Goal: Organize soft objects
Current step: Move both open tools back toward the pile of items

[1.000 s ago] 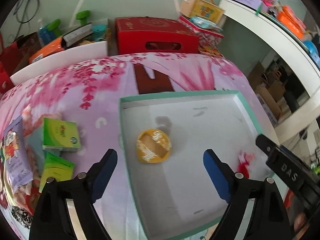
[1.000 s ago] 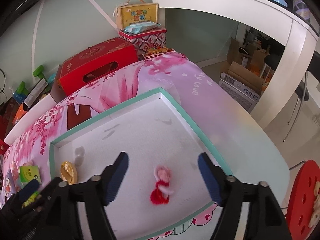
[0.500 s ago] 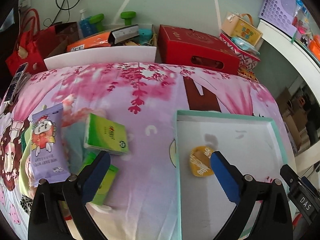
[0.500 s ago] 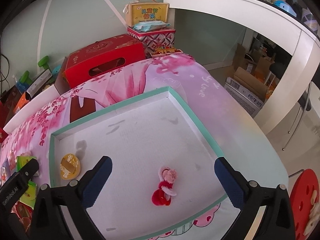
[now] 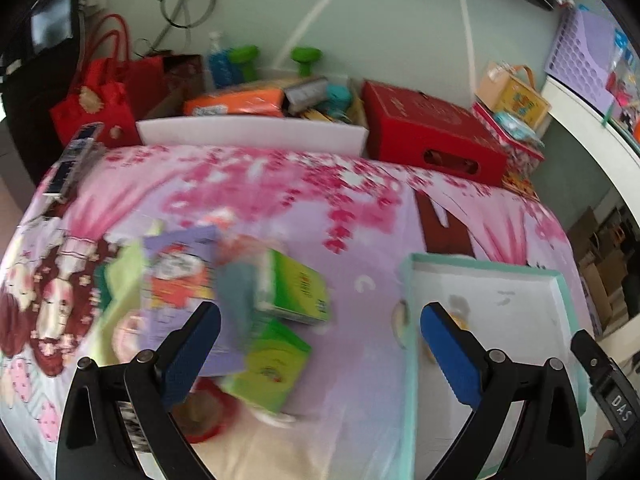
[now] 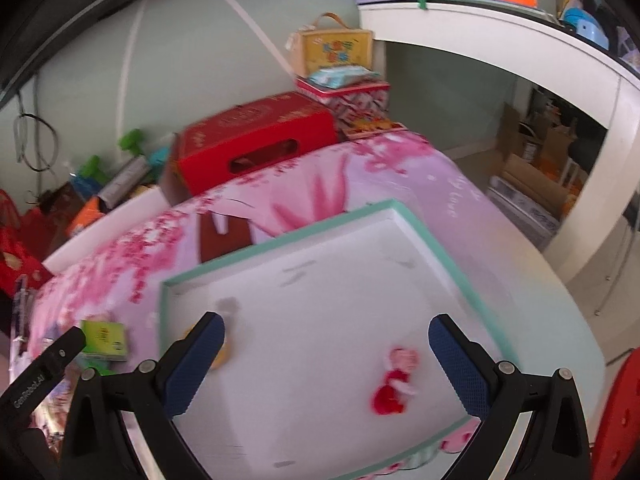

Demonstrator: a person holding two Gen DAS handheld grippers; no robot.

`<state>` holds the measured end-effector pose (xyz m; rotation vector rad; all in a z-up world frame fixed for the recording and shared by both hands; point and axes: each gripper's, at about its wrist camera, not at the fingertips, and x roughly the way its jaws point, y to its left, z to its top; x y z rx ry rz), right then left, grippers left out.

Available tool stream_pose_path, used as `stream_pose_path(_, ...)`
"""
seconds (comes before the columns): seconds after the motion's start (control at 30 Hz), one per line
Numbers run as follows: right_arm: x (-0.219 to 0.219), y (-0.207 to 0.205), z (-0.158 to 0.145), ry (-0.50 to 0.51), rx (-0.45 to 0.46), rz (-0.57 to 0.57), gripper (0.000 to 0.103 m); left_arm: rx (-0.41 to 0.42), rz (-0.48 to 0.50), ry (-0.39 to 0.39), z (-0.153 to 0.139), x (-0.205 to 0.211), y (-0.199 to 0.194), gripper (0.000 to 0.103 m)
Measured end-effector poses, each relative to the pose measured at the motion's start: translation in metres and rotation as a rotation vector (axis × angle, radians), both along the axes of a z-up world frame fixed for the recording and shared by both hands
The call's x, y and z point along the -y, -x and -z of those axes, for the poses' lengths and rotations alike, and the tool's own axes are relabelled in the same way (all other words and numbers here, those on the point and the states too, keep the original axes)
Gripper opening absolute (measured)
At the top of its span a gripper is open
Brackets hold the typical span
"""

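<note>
Right gripper [image 6: 326, 360] — jaws having just been opening, now spread wide, nothing between them — is hovering over the teal-rimmed tray [image 6: 280, 240]; the red plush doll [image 6: 394, 382] is lying there, just inside the right finger. Left gripper [image 5: 320, 354], likewise spread and empty, is hanging above green tissue packs [image 5: 294, 292].

Printed cloth cover [image 5: 360, 216], matt, on the worktop. Tray [image 6: 452, 268]: matt white card, teal rim. Doll [image 6: 394, 380]: plush fabric. Tissue packs [image 5: 294, 294]: glossy film. Claw pads [image 6: 192, 364]: blue, rough-textured; black matt plastic arms.
</note>
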<state>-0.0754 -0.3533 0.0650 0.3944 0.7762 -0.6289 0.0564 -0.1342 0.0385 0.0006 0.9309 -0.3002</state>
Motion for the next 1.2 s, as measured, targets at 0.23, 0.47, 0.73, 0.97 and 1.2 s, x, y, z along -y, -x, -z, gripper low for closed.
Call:
stream_pose_path(0.23, -0.027, -0.016, -0.005, -0.039, 0.039, -0.078, 0.103, 0.030, -0.107, -0.005, -0.018, -0.051, -0.010, 0.100)
stream_pose_path(0.47, -0.070, -0.045, -0.003, -0.069, 0.037, -0.217, 0.103, -0.008, -0.269, -0.024, -0.021, -0.114, -0.018, 0.100)
stream_pose_path(0.73, -0.128, -0.079, 0.006, -0.046, -0.002, -0.369, 0.103, -0.099, -0.382, 0.003, -0.010, -0.162, -0.018, 0.100)
stream_pose_path(0.97, -0.158, -0.105, 0.032, -0.084, -0.080, -0.467, 0.103, -0.148, -0.386, -0.006, 0.004, -0.166, -0.025, 0.100)
stream_pose_path(1.2, -0.171, -0.116, 0.059, -0.096, -0.165, -0.508, 0.103, -0.188, -0.381, -0.016, 0.022, -0.162, -0.032, 0.100)
